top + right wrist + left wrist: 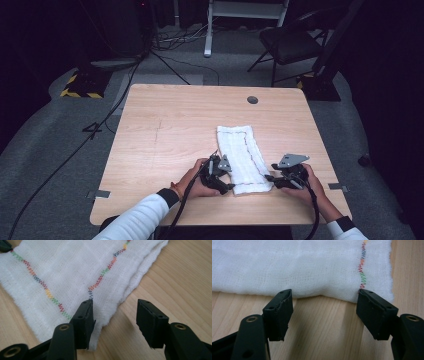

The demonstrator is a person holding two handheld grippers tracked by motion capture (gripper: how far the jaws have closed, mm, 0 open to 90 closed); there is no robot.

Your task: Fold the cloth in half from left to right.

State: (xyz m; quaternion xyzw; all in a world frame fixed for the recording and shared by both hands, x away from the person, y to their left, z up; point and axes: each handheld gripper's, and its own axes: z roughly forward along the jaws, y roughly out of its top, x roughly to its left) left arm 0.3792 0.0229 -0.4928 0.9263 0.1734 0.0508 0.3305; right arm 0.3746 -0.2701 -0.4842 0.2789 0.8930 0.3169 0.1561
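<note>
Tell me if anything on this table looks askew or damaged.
Only the cloth: it lies slanted to the table edges, and its near corner is frayed. Both claws, left and right, are open beside it.

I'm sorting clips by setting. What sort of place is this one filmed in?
Probably a lab or recording studio, not a home: a bare wooden table on grey carpet, cables trailing across the floor, a black-and-yellow striped stand base, and a folding chair in a dark surround.

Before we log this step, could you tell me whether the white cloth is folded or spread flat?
Folded: the white cloth lies as a narrow strip, and the right gripper view shows stacked layers at its edge.
</note>
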